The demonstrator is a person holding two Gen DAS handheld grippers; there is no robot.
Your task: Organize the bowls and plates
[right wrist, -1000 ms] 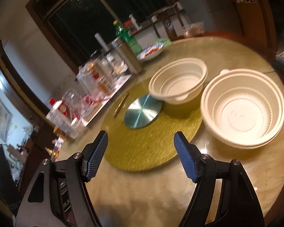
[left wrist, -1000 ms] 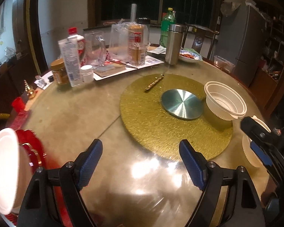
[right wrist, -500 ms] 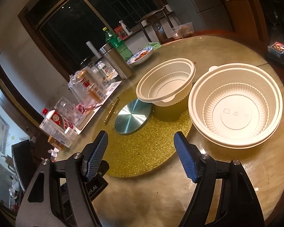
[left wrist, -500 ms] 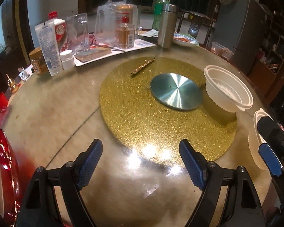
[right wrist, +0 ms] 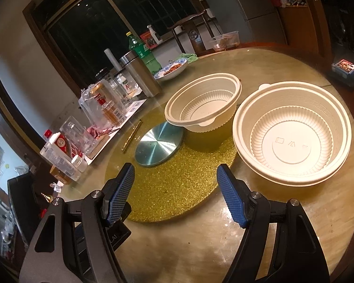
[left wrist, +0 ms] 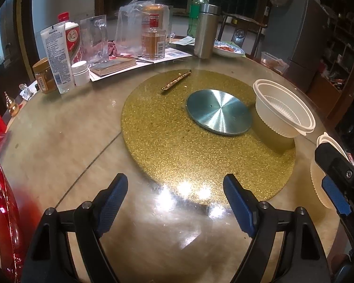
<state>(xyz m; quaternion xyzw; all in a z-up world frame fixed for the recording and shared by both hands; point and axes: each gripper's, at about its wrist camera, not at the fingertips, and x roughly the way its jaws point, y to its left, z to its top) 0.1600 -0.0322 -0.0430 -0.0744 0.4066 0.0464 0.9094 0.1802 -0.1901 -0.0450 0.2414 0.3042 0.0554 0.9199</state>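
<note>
Two cream ribbed plastic bowls stand on the round table. The smaller bowl [right wrist: 204, 102] [left wrist: 283, 109] sits on the gold glitter mat [right wrist: 177, 181] [left wrist: 177, 136] beside a silver disc [right wrist: 159, 143] [left wrist: 218, 112]. The larger bowl [right wrist: 292, 134] rests right of the mat; in the left wrist view only its edge [left wrist: 318, 184] shows behind the other gripper. My right gripper [right wrist: 177, 193] stands open and empty, short of both bowls. My left gripper [left wrist: 174, 202] is open with nothing between its fingers, over the table's near side. A red glass dish [left wrist: 2, 217] lies at its far left.
Bottles, jars, a glass mug, a steel flask [left wrist: 204, 30] and papers crowd the table's far side. A blue-and-white dish of food [right wrist: 171, 68] sits beyond the bowls. A slim gold stick [left wrist: 175, 83] lies on the mat. A chair and cabinets stand behind.
The left gripper dropped and shifted right; the white plate and most of the red dish slid out of its left edge. The right view swung slightly, bringing both bowls closer. Jaws unchanged.
</note>
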